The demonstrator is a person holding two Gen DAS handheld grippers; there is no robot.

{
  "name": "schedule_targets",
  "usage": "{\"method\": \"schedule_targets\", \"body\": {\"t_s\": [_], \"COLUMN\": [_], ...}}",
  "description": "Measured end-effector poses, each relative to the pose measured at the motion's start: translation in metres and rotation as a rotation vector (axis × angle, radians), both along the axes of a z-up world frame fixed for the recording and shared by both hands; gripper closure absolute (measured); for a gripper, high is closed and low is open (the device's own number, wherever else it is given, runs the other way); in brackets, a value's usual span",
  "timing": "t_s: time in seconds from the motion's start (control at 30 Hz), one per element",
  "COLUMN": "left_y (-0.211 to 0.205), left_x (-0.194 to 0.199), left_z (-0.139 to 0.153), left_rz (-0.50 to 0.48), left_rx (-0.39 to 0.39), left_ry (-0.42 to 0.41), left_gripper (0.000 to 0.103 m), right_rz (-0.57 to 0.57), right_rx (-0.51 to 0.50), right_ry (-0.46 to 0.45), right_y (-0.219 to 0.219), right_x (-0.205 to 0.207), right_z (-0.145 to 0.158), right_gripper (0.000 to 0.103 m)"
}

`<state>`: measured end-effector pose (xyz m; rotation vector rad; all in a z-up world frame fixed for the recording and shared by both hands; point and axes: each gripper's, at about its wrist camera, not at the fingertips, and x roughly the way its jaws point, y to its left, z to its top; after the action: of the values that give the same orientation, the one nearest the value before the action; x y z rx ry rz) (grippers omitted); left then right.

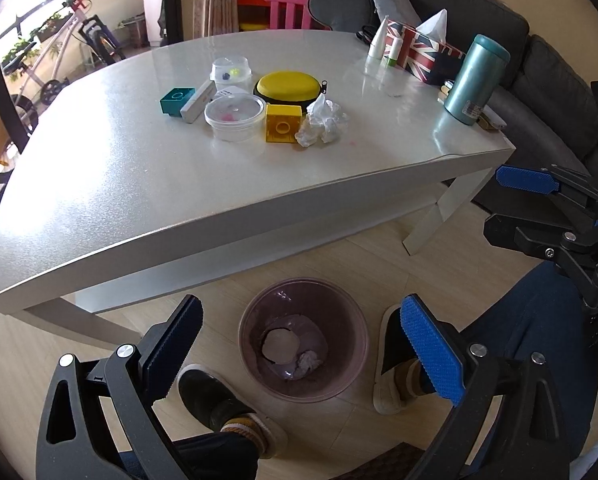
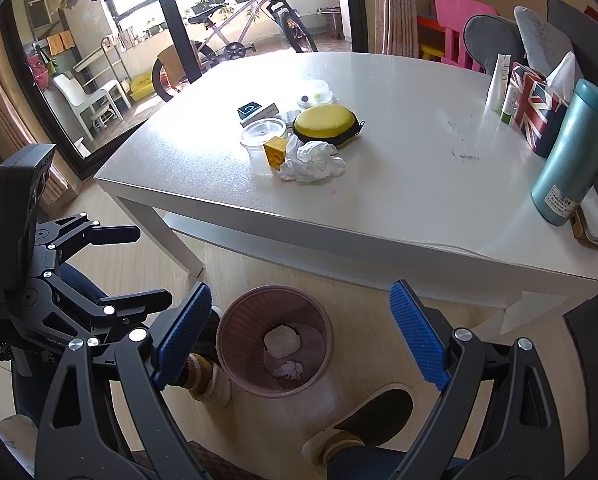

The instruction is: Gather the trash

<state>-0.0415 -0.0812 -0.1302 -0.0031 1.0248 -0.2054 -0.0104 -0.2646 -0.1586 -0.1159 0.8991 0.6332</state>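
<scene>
A crumpled white tissue lies on the white table beside a yellow brick. On the floor in front of the table stands a purple waste bin. It holds a small tissue wad and a pale round piece. My left gripper hangs open above the bin, nothing between its fingers. My right gripper is also open and empty, above the bin and just right of the left one.
The table also carries a yellow case, clear tubs, a teal box, a teal flask and a flag tissue box. A person's slippered feet flank the bin. A grey sofa is at the right.
</scene>
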Motion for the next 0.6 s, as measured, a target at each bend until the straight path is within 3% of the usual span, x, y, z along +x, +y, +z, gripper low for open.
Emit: {"method": "schedule_targets", "body": {"t_s": [0.6], "left_y": [0.031], "left_x": [0.009], "left_z": [0.05], "left_rz": [0.078], "left_rx": [-0.003], "left_ry": [-0.137], "left_gripper": [0.008], "right_rz": [0.014], "right_rx": [0.011], "right_ry": [-0.056], "right_y": [0.014], "right_x": [0.017], "right_z": [0.024], "right_gripper": [0.013]}}
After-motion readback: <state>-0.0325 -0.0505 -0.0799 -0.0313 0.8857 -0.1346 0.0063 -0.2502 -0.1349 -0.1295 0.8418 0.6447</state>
